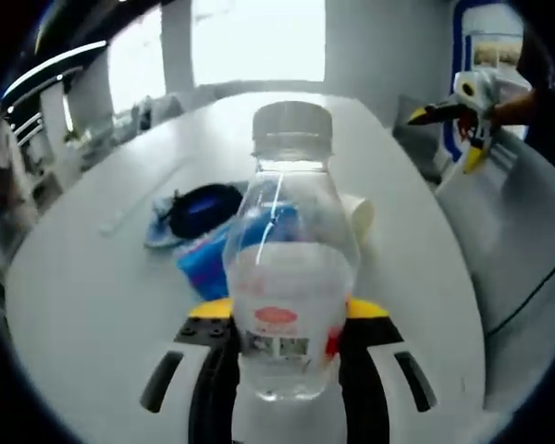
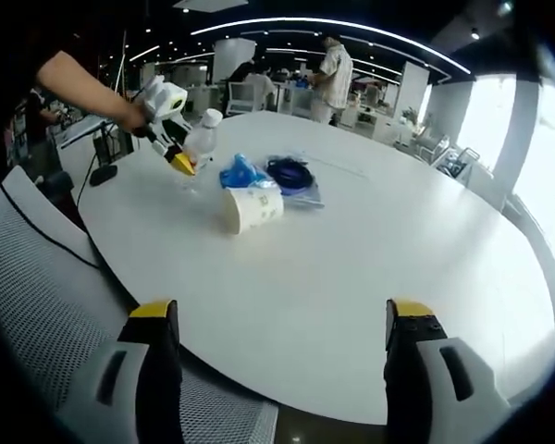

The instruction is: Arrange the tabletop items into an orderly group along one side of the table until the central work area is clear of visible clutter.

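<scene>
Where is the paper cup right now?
The paper cup lies on its side on the white table, left of centre in the right gripper view, just in front of the blue bag and near the bottle.

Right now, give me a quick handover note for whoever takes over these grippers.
Left gripper: shut on the bottle, held upright over the table.
Right gripper: open, holding nothing, back at the table's near edge above a mesh chair.
Items: paper cup on its side, blue bag and dark cable coil bunched together mid-table, beside the bottle.
Done: bottle gripped.
Left: place the bottle along one side, then move cup, bag and coil next to it.
</scene>
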Tool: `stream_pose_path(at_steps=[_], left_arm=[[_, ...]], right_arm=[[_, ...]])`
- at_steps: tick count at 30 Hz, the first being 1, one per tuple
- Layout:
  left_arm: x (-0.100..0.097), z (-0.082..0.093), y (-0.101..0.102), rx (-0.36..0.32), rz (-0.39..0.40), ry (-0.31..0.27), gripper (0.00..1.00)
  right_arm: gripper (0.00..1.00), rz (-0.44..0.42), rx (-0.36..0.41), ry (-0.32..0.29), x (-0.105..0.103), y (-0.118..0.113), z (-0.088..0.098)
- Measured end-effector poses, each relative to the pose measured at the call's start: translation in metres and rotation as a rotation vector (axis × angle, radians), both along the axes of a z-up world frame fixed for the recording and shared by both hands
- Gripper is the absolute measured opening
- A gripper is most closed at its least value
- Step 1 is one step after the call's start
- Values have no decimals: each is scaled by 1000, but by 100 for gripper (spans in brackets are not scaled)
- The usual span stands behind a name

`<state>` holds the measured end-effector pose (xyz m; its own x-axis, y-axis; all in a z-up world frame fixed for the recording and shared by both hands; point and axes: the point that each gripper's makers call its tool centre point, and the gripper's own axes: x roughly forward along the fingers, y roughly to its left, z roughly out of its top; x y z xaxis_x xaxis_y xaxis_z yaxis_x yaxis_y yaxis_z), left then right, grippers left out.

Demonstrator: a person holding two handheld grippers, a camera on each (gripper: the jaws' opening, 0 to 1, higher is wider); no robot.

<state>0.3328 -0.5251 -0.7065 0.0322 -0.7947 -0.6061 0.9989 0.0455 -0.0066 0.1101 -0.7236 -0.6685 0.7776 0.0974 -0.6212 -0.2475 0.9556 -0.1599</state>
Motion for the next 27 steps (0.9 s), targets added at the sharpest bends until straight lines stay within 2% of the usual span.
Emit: stream_pose_path(at_steps=[4, 10, 20, 21, 23, 24, 25, 27], left_arm=[[-2, 1, -4, -34, 2, 18, 39], [-3, 2, 1, -38, 4, 18, 40], [-2, -3, 17, 15, -35, 32, 40], [-3, -4, 20, 28, -43, 31, 40], [-4, -13, 31, 95, -77, 11, 40], [-5, -9, 26, 50, -78, 11, 40], [-6, -10, 30, 71, -63, 40, 40], [-6, -9, 27, 63, -74, 25, 40]], right_arm=[[92, 4, -3, 8, 0, 0, -1], [91, 0, -4, 10, -1, 0, -2], [91, 1, 0, 11, 0, 0, -2], [91, 3, -1, 12, 0, 0, -2], [91, 5, 1, 14, -1, 1, -3], [91, 5, 1, 14, -1, 1, -3], [91, 6, 1, 15, -1, 1, -3], [91, 6, 1, 16, -1, 2, -3]])
